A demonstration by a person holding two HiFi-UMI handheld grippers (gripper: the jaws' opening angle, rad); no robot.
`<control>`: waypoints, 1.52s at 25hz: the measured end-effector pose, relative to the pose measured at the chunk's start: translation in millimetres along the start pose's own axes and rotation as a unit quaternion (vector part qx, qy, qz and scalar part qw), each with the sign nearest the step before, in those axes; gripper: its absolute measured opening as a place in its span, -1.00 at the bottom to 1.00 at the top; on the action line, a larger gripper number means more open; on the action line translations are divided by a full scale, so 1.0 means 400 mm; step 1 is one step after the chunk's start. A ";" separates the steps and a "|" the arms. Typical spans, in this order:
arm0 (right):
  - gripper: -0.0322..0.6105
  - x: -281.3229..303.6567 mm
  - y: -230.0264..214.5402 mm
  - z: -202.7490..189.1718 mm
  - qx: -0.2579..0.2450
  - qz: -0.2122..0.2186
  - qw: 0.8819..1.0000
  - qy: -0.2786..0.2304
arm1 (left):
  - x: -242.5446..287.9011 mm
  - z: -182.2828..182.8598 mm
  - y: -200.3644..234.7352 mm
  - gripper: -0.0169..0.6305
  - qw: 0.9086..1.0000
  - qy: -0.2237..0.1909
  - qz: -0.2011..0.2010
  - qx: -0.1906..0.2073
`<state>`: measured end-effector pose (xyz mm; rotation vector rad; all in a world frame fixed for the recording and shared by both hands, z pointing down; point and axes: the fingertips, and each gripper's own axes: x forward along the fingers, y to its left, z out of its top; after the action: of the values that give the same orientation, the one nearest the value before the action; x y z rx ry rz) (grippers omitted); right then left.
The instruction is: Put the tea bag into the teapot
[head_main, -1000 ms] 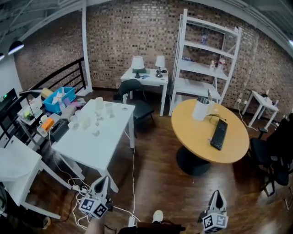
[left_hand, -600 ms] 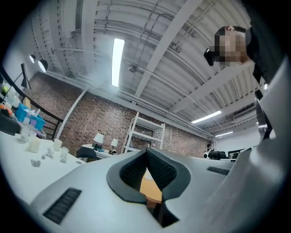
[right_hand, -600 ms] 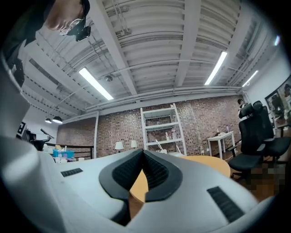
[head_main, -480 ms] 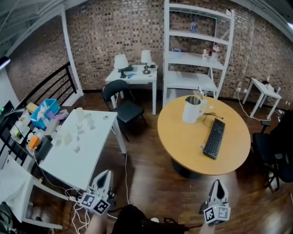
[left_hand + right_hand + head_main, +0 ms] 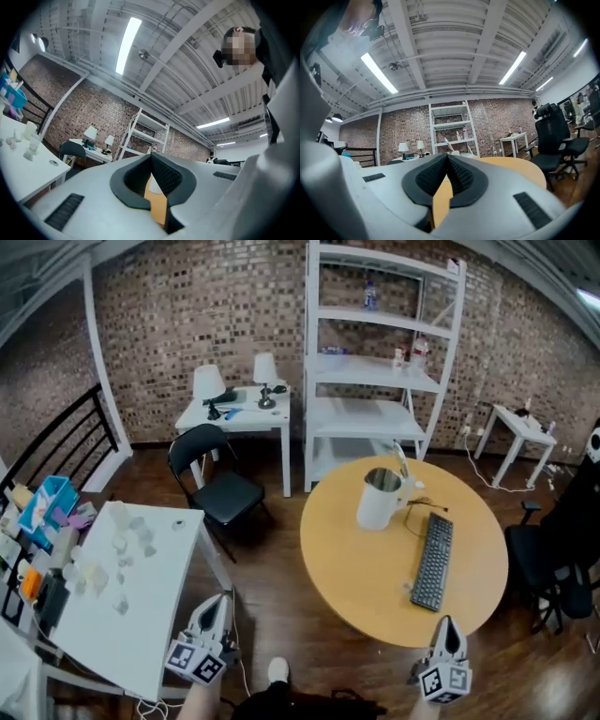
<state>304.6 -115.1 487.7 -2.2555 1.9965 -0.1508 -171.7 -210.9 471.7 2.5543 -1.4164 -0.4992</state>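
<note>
Labels on shelf (image 5: pixel 370 414) bottles (image 5: pixel 371 294) beyond the teapot (image 5: pixel 379 500) are unreadably small.

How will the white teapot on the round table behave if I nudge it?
The white teapot looks tall for its base, so a high push may tip it. Its smooth white body is probably ceramic: slippery and breakable.

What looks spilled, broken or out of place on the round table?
Nothing is spilled or broken. The black keyboard seems odd: it lies near the white teapot on the round table, with no screen there.
</note>
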 end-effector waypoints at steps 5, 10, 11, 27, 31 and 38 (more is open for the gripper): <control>-0.89 0.253 0.106 0.047 -0.010 -0.005 0.999 -0.030 | 0.189 0.033 0.189 -0.97 1.000 0.010 -0.014 0.023; -0.89 0.406 0.147 0.061 -0.017 -0.026 0.999 -0.031 | 0.396 0.048 0.302 -0.97 0.999 0.018 -0.043 0.029; -0.89 0.423 0.143 0.059 -0.022 -0.032 0.999 -0.027 | 0.434 0.048 0.304 -0.97 0.998 0.019 -0.051 0.030; -0.89 0.656 -0.042 0.089 0.002 -0.031 0.999 -0.032 | 0.746 0.012 0.235 -0.97 0.998 0.026 -0.054 0.034; -0.89 0.676 -0.086 0.065 0.008 -0.031 0.999 -0.028 | 0.781 -0.029 0.181 -0.97 0.996 0.035 -0.072 0.031; -0.89 0.636 -0.133 0.030 0.032 -0.082 0.996 -0.012 | 0.869 -0.072 0.181 -0.97 0.992 0.062 -0.111 0.023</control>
<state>389.7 -361.2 482.1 -2.3661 1.7680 -0.1986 -47.7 -544.0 450.6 2.7434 -1.1217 -0.3341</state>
